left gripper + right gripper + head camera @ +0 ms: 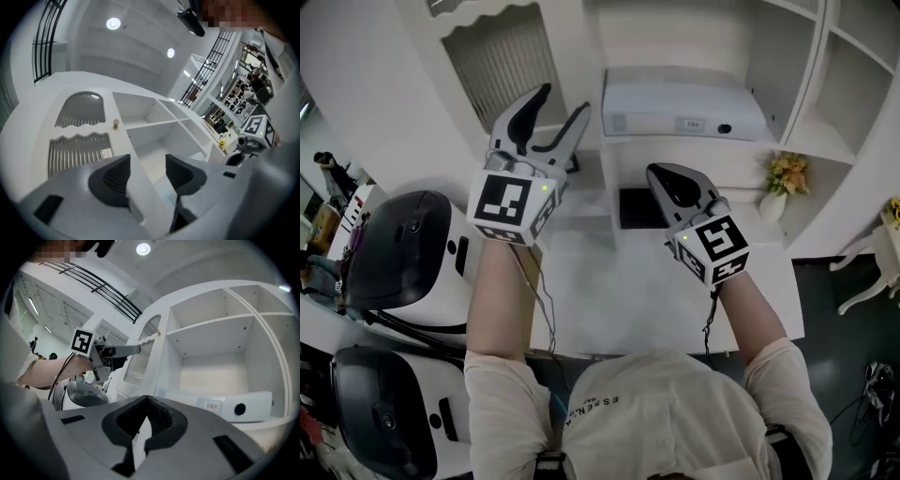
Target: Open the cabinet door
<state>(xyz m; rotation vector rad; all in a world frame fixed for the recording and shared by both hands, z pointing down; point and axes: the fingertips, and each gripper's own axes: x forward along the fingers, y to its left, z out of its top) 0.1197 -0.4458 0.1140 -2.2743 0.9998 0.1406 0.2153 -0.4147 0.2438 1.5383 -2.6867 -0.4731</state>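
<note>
At cabinet door edge: left gripper, jaws apart, straddling it;
Before shelf: right gripper, jaws together, empty

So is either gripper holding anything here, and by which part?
Neither grips anything. The left gripper is open astride the free edge of the cabinet door; the right gripper is shut, empty.
</note>
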